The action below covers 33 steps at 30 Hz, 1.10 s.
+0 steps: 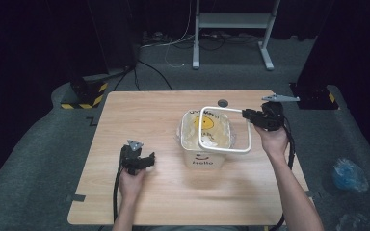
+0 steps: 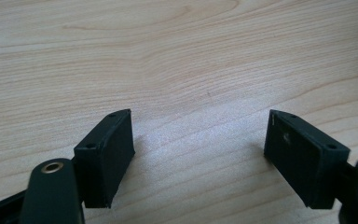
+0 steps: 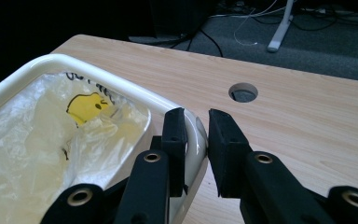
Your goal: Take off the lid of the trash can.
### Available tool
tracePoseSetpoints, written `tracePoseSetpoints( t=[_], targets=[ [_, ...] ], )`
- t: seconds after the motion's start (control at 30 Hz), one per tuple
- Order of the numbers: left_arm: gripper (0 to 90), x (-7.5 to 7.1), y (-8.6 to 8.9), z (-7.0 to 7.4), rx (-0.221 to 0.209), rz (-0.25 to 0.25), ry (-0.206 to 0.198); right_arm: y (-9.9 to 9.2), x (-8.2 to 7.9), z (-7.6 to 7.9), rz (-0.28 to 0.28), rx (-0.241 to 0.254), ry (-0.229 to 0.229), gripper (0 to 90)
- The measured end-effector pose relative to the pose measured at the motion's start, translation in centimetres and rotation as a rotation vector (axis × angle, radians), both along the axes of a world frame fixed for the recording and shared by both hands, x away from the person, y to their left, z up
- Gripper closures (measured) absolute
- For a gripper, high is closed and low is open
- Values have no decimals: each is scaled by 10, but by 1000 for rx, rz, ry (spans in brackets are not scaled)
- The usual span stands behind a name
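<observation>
The right gripper (image 1: 247, 115) is clamped on a corner of the white rectangular ring (image 1: 224, 130), its jaws pinching the rim (image 3: 196, 135) from inside and outside. The ring hangs tilted above the small white bin (image 1: 204, 147), which stands just below and to the left of that gripper, lined with a clear plastic bag (image 3: 42, 140). The left gripper (image 1: 147, 162) rests well apart on the wooden table (image 2: 177, 60), jaws spread wide with nothing between them.
</observation>
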<state>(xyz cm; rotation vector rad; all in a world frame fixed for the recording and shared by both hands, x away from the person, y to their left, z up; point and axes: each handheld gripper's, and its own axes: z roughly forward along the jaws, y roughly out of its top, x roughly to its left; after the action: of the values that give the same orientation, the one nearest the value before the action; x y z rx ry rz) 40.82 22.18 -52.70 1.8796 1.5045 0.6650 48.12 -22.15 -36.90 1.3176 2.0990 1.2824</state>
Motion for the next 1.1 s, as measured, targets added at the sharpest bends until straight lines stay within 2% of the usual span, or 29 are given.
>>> tracePoseSetpoints(
  t=[0.27,0.47,1.1],
  targets=[
    [240,0,0,0,0,0,0,-19,-6,-5,-31,28,7,772],
    [240,0,0,0,0,1,0,-31,-10,-8,-44,28,11,771],
    [240,0,0,0,0,1,0,-54,-19,-12,-82,30,11,773]
  ],
)
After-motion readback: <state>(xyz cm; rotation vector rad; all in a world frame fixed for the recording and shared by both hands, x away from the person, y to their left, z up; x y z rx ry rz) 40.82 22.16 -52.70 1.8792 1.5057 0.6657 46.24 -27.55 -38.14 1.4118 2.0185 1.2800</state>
